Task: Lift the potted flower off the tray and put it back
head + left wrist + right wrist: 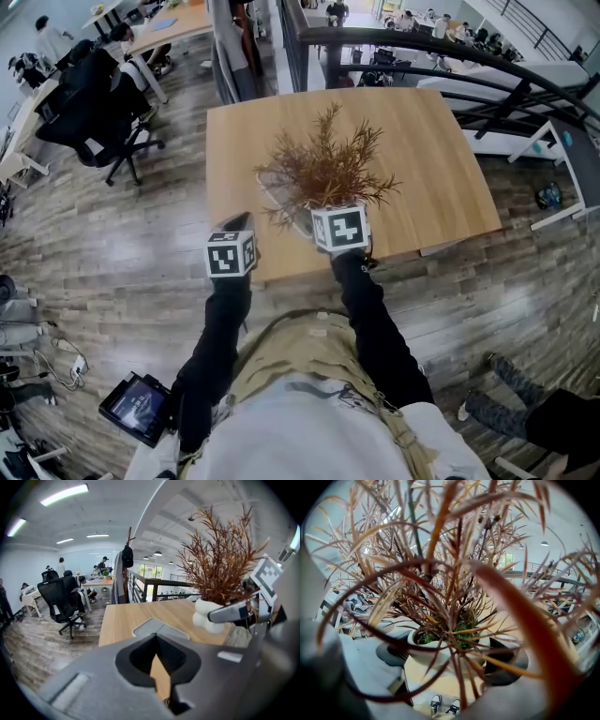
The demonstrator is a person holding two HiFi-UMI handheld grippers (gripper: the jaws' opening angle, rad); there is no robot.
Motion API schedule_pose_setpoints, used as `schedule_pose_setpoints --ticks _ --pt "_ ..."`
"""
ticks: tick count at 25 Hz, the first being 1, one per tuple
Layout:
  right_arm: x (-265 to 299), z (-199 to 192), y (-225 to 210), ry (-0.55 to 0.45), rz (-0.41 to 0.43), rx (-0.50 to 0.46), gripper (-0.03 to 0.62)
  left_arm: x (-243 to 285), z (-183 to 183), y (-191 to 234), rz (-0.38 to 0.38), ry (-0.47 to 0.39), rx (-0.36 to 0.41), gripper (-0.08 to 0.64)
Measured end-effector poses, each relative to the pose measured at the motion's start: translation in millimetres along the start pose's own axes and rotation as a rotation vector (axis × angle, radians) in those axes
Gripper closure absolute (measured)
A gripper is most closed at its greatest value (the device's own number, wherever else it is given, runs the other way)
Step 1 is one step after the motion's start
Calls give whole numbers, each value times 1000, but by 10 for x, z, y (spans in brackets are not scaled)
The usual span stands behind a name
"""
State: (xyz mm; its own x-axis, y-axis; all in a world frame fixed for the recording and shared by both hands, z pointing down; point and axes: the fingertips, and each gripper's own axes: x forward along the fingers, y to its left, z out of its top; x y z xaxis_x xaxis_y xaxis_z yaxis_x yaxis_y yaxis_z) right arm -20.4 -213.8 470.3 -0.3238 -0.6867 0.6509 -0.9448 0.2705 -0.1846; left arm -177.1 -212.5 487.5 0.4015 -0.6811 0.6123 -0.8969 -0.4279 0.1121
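At the head view's lower centre, the right hand-held gripper (pixel 450 660) grips the white-potted russet dried flower (pixel 323 169), raised off the flat grey tray (pixel 154 626). The left hand-held gripper (pixel 158 641) hangs closed, empty. Next, probably: lowering it squarely onto the tray.

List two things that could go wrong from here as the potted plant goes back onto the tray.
1. The right gripper holds the rounded white pot by its sides only; under the tall fronds it might tip or slip.
2. The pot is near the table's near edge, off the tray; a slip could send it to the floor.
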Motion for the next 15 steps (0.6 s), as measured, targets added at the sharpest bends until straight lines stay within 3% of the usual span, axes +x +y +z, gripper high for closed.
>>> schedule_pose_setpoints --ticks 15 --pt "39 -17 -13 0 1 5 103 17 -1 -4 -3 -5 -7 558"
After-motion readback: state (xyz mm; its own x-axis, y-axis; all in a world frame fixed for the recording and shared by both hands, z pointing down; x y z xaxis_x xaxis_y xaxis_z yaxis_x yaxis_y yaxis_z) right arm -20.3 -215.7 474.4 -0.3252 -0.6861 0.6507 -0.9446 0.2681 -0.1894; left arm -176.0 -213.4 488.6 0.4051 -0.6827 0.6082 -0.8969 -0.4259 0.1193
